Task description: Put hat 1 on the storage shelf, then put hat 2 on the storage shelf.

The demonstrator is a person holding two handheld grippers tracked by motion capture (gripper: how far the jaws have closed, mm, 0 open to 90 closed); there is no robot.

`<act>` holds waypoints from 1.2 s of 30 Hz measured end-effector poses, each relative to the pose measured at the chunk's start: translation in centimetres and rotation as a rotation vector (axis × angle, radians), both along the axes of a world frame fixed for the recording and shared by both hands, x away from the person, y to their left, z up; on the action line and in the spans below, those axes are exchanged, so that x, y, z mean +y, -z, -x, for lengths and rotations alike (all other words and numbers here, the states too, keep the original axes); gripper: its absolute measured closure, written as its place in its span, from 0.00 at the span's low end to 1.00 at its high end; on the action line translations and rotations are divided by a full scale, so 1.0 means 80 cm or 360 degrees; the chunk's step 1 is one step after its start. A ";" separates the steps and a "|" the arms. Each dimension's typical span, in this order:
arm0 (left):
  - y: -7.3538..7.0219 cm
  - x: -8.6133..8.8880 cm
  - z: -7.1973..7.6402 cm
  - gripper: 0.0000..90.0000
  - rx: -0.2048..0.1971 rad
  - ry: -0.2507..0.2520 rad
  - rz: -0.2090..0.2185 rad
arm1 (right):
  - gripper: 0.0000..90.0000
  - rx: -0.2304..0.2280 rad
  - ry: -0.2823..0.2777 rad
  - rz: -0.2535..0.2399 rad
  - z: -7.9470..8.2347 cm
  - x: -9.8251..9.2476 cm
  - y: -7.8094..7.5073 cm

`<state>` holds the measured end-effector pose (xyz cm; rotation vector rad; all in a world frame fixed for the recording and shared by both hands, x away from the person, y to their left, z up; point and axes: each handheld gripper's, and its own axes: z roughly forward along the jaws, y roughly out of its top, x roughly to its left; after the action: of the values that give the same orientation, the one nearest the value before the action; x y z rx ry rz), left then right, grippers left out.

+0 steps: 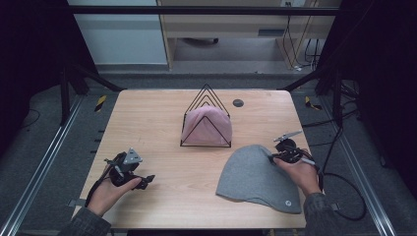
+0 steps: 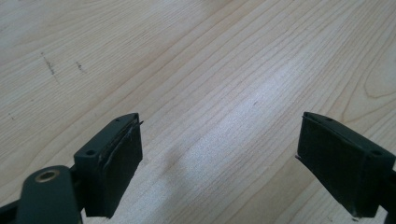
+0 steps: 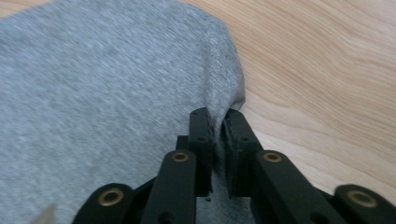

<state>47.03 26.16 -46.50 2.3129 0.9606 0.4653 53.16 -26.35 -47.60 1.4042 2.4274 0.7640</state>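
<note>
Table (image 1: 162,142): light wood, set between dark frame rails, with a small dark round disc (image 1: 238,103) near its far edge.

Wire rack (image 1: 206,118): black, made of nested triangles, standing upright at the middle of the table toward the far side. A pink hat (image 1: 206,127) sits inside it, its rounded top below the peaks of the wires.

Grey hat (image 1: 258,178): lies flat on the table at your near right, in front of and to the right of the rack, apart from it. A small round badge shows near its lower right corner. Its upper right edge is gathered up where your right tool meets it.

Your right tool (image 3: 218,135): held in your right hand (image 1: 301,173) at the hat's right edge. The right gripper view shows its jaws pressed nearly together on a fold of the grey fabric, which bunches up between the pads (image 3: 201,135).

Your left tool (image 2: 219,163): held in your left hand (image 1: 109,192) over the near left part of the table, well apart from both hats. Its jaws stand wide apart with bare wood between them, nothing in their grip. A grey three-cornered plate (image 1: 132,157) sits on top of it.
</note>
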 end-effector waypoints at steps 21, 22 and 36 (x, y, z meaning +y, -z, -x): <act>-0.002 -0.011 0.005 0.14 0.0032 0.0152 0.0099 | 0.95 -0.0504 -0.0509 -0.0156 0.087 0.097 -0.140; -0.002 -0.012 0.006 0.14 0.0034 0.0169 0.0112 | 0.95 -0.0528 -0.0539 -0.0161 0.090 0.105 -0.147; -0.005 -0.023 0.012 0.14 0.0017 0.0254 0.0128 | 0.95 -0.0681 -0.0765 -0.0156 0.090 0.183 -0.203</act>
<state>46.07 24.30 -46.13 2.2989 0.7774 0.3422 45.94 -11.70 -31.39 0.5858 2.4087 1.1616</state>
